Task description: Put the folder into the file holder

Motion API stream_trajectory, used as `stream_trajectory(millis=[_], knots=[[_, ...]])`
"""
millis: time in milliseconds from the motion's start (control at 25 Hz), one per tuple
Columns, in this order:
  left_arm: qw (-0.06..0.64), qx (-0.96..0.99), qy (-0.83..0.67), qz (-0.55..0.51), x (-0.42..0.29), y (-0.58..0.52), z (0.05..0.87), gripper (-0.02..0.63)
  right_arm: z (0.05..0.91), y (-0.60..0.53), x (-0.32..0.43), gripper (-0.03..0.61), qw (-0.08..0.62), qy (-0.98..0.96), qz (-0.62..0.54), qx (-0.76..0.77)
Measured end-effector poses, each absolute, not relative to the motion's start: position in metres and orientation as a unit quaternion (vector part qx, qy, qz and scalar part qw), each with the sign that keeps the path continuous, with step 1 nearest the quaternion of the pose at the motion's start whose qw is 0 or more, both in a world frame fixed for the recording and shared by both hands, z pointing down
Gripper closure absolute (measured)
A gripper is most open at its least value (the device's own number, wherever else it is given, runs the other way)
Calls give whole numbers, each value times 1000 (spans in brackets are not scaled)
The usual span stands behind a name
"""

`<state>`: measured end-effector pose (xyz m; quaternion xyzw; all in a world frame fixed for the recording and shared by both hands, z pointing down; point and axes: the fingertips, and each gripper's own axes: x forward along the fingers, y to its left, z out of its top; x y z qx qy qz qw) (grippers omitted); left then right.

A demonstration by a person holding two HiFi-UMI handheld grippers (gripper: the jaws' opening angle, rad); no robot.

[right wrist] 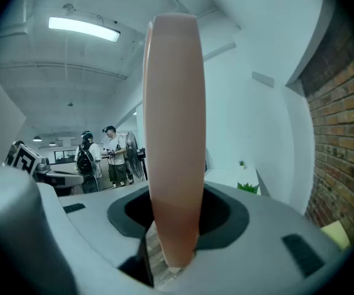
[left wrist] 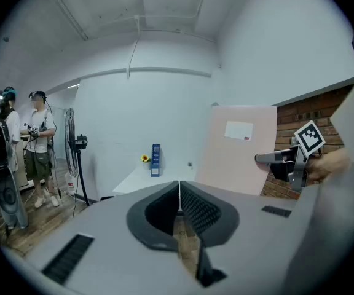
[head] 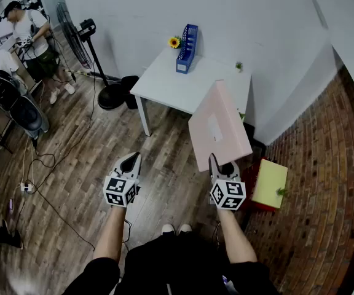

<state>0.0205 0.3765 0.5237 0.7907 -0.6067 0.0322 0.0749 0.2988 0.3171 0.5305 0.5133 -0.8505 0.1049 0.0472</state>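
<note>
Ahead of both tongs, at the far edge of the white desk (head: 183, 88), the blue file holder (head: 187, 48) stands upright beside a sunflower (head: 174, 42); its contents cannot be made out. The right tongs (head: 214, 162) clamp the lower edge of the pink folder (head: 226, 112), which rises tilted above them with a white label (head: 214, 128) on its face. The left tongs (head: 131, 160) are pressed together on nothing.

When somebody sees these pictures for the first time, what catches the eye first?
The large pale pink flat folder, held up in the right gripper above the wooden floor, dominates. Beyond it, a blue plastic file holder stands on the white table beside a small yellow sunflower.
</note>
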Motion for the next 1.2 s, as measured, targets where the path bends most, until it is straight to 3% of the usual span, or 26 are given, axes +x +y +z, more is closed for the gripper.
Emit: stream_trajectory(millis=[1200], knots=[[82,798,-597,16,25,399,533,588,528,348,295,403,56,-852,78,514]])
